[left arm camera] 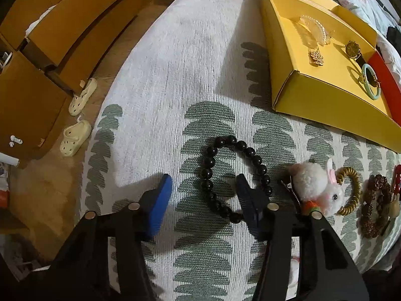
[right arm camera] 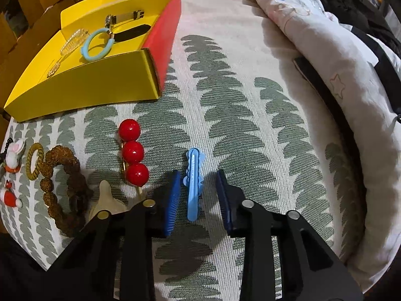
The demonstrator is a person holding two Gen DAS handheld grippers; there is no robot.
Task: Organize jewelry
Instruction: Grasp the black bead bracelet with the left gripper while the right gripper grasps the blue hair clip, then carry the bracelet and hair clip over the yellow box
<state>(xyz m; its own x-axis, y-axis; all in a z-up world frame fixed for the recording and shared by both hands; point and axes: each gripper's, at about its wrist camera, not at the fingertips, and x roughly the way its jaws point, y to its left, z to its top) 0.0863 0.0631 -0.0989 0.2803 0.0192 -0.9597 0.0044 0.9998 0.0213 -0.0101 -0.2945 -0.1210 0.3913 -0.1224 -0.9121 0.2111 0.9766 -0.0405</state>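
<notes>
The left gripper (left arm camera: pixel 204 195) stands open over the patterned bedspread (left arm camera: pixel 190 57), one finger inside the black bead bracelet (left arm camera: pixel 234 176), gripping nothing. The right gripper (right arm camera: pixel 199 188) brackets the blue hair clip (right arm camera: pixel 193 183), pads not touching it; the yellow box (right arm camera: pixel 82 85) lies beyond.

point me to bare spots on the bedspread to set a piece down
Free: the wide stretch between the black bead bracelet and the yellow box, and right of the blue hair clip toward the quilt. Crowded: the row from rabbit clip to red ball hairpin.
</notes>
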